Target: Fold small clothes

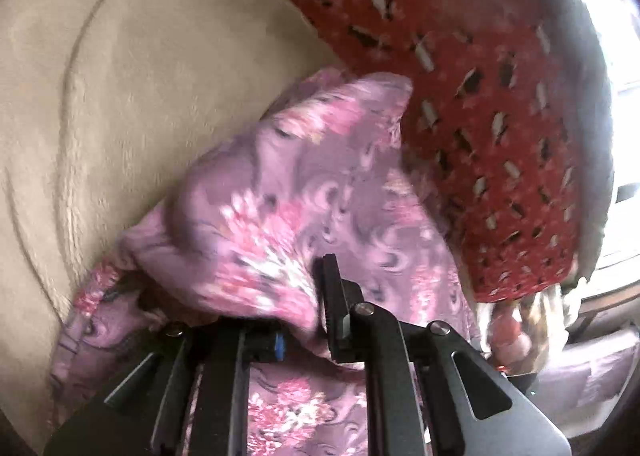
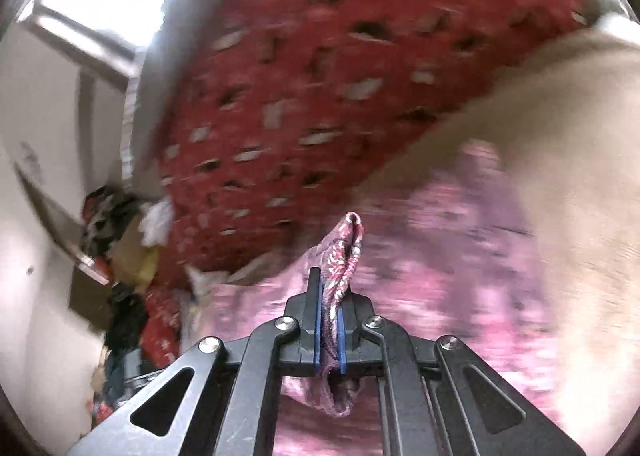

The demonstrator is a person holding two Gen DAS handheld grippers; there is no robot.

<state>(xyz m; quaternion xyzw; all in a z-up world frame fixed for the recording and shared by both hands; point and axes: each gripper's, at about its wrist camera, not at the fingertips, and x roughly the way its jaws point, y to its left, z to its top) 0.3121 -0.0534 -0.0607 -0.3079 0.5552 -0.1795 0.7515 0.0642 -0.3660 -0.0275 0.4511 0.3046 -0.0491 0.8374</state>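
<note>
A small pink and purple floral garment (image 1: 304, 184) lies bunched on a cream fleece blanket (image 1: 120, 96). My left gripper (image 1: 296, 308) is low over it with its jaws apart; cloth drapes over and between the fingers and hides the left one. In the right wrist view, my right gripper (image 2: 330, 296) is shut on a gathered edge of the same floral garment (image 2: 440, 256), which sticks up between the blue pads. That view is motion-blurred.
A red patterned blanket (image 1: 460, 96) lies along the far side of the cream one and shows in the right view (image 2: 320, 96) too. A pile of mixed clothes (image 2: 120, 256) sits at the left by a wall. A bright window (image 1: 616, 56) is at right.
</note>
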